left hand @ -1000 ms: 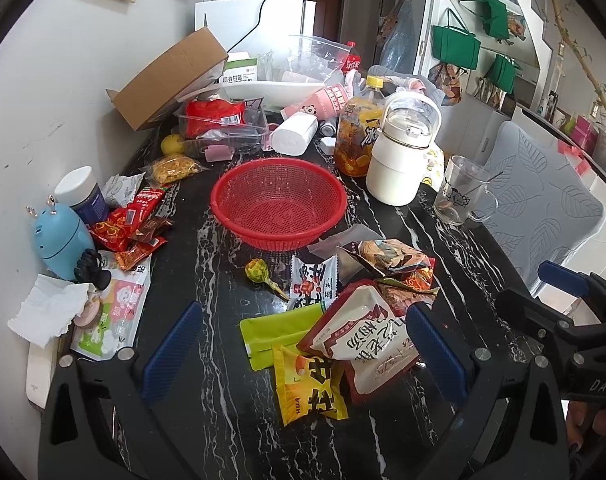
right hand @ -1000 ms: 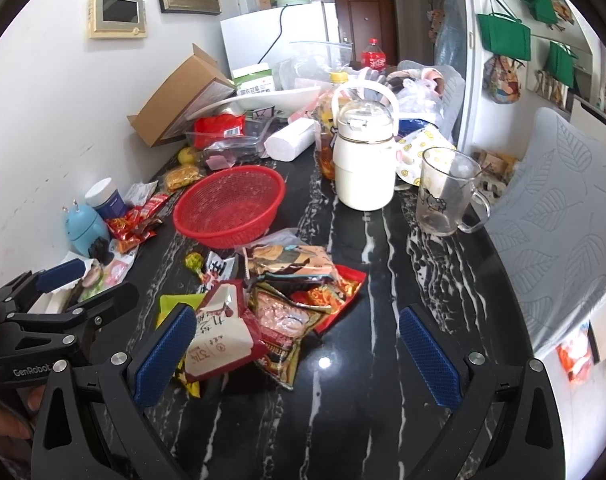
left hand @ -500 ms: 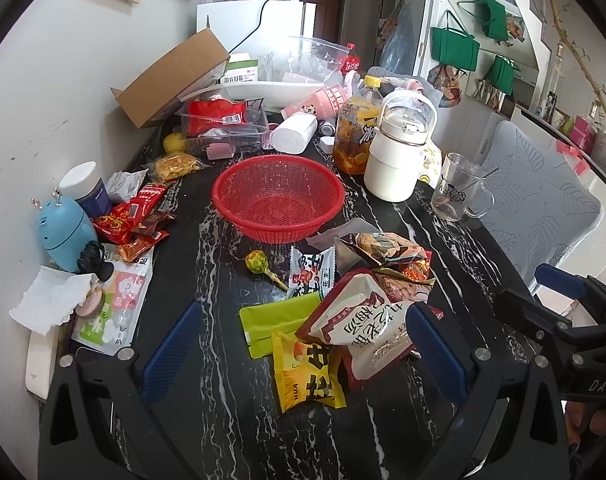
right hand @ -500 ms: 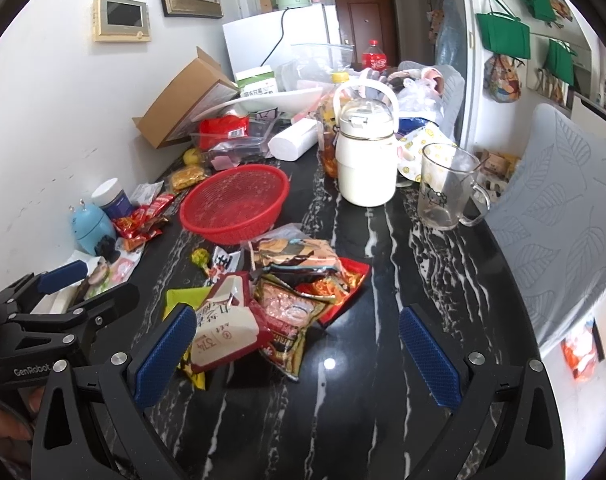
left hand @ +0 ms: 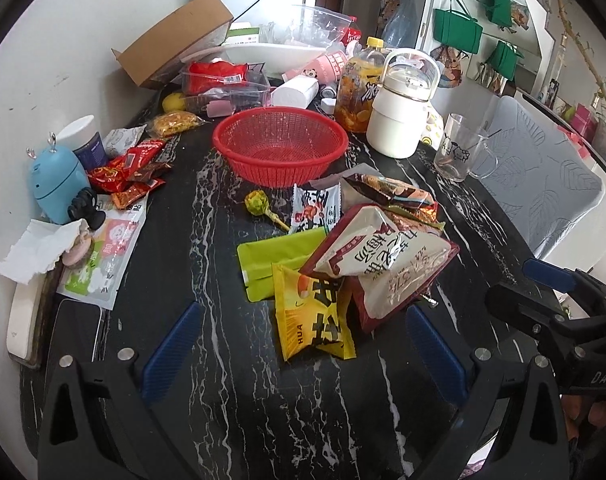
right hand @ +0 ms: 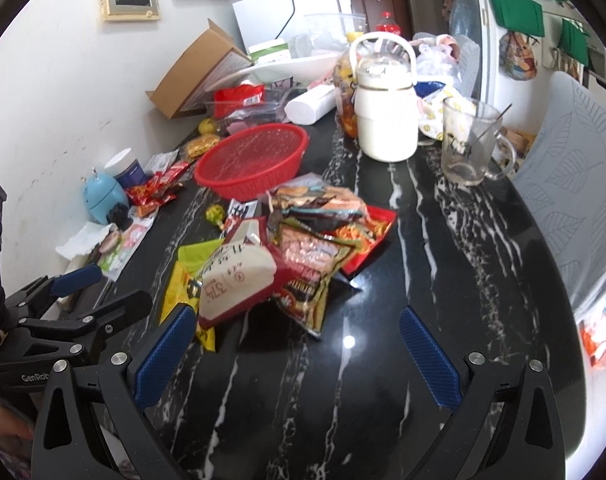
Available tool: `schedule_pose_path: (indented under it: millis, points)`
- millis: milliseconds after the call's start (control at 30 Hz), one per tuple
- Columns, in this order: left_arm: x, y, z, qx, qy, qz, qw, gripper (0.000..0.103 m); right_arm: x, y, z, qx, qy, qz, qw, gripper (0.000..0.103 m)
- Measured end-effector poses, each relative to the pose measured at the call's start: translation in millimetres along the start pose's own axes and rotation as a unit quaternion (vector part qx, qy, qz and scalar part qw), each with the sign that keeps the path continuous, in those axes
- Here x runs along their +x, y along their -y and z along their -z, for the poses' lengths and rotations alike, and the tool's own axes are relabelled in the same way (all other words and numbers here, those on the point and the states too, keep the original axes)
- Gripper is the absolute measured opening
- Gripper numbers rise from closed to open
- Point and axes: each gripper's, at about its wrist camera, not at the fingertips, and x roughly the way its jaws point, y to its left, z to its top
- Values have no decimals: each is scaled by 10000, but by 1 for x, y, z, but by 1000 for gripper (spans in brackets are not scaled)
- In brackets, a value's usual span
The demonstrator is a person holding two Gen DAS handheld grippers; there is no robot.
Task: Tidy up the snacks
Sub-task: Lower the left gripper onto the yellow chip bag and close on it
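I see bright daylight. A white spot shines on the table (right hand: 348,342). My right view looks a bit blurry. Edges bend and go black.

Both grippers hang above the near edge of the table (left hand: 207,208), nothing between their fingers. The left gripper (left hand: 303,344) has its jaws spread wide; the right gripper (right hand: 299,344), beside it (toward the table's right side), is spread just as wide.
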Motion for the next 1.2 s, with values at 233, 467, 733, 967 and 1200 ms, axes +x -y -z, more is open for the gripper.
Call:
schedule_pose_path:
  millis: [233,467,733,967,1200]
  points:
    - [19,-5,13,-77,-219,96,9997,103,16,3,13,59,-212,-96,9997,103]
    - [43,-8,18,-88,-335,78,9994,102,29,8,19,113,-372,-91,9992,103]
    - [69,-13,14,-93,-551,174,9983,75,37,15,14,167,-463,-51,9988,103]
    - [79,-7,12,-5,-621,601,9963,45,43,17,8,190,-488,-46,9986,103]
    - [65,-10,7,-27,-535,741,9958,41,48,25,5,280,-538,-23,9982,102]
